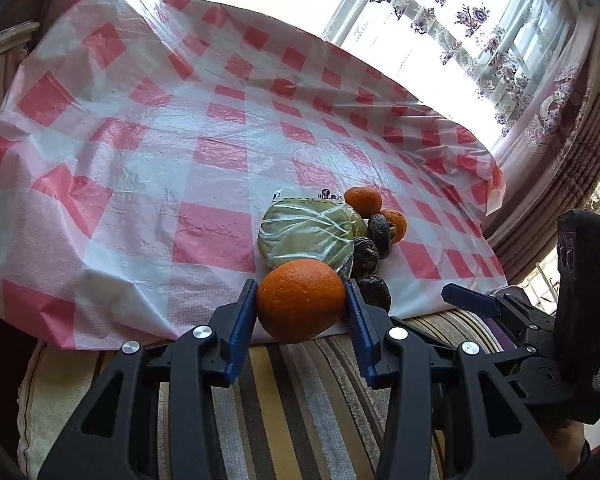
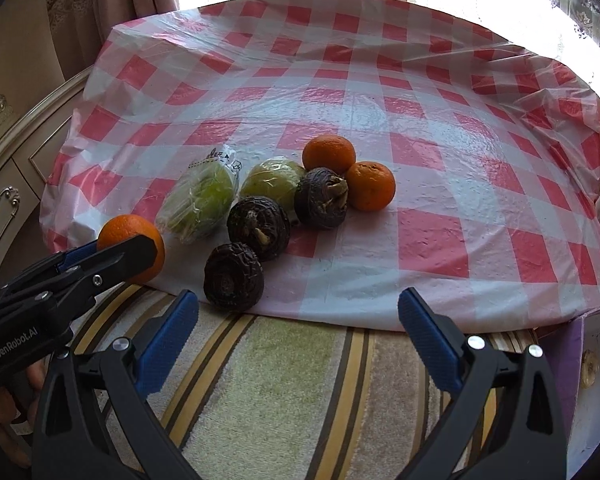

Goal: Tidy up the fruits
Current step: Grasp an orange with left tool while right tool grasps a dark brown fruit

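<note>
Orange fruit, a large orange (image 1: pixel 300 300), sits pinched between the blue pads of the left claw (image 1: pixel 301 304) at the near edge of the red-checked plastic cloth (image 1: pixel 140 160) on the worktop. The right claw (image 2: pixel 298 344) hangs wide open and empty just beside three dark wrinkled fruits (image 2: pixel 258 226), two bagged green fruits (image 2: pixel 198 204) and two small oranges (image 2: pixel 329 154).
</note>
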Demonstrator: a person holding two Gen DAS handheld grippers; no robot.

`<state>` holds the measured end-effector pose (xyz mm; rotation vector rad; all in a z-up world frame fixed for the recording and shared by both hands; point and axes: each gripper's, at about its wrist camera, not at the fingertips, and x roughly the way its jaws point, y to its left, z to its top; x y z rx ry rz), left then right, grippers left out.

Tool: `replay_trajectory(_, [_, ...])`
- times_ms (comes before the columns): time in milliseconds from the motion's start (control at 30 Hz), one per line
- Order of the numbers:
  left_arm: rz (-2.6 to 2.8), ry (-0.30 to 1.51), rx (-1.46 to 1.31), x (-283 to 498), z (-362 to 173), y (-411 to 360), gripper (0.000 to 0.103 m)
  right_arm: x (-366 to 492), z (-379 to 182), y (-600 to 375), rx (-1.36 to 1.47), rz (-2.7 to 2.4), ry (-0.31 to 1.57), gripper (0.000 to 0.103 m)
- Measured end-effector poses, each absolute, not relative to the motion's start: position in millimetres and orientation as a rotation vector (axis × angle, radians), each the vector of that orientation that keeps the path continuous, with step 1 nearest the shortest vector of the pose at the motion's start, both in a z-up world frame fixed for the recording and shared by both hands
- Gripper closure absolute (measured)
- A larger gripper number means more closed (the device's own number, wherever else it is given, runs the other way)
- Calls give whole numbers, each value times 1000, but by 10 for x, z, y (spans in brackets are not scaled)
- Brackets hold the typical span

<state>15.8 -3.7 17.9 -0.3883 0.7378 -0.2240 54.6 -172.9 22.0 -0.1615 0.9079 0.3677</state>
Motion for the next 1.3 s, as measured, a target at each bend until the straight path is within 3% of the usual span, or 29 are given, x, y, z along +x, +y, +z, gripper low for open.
replay_trajectory(567, [-154,697,-429,102,194,78,61,664,118,-1392,-228,393,940,21])
replay_trajectory(933, [-139,694,-431,93,189,97,61,660,79,-1374,-223,416,949,65])
replay_trajectory(1300, [-130,686,-408,82,205,57,61,575,138,-1484,-167,453,927,67])
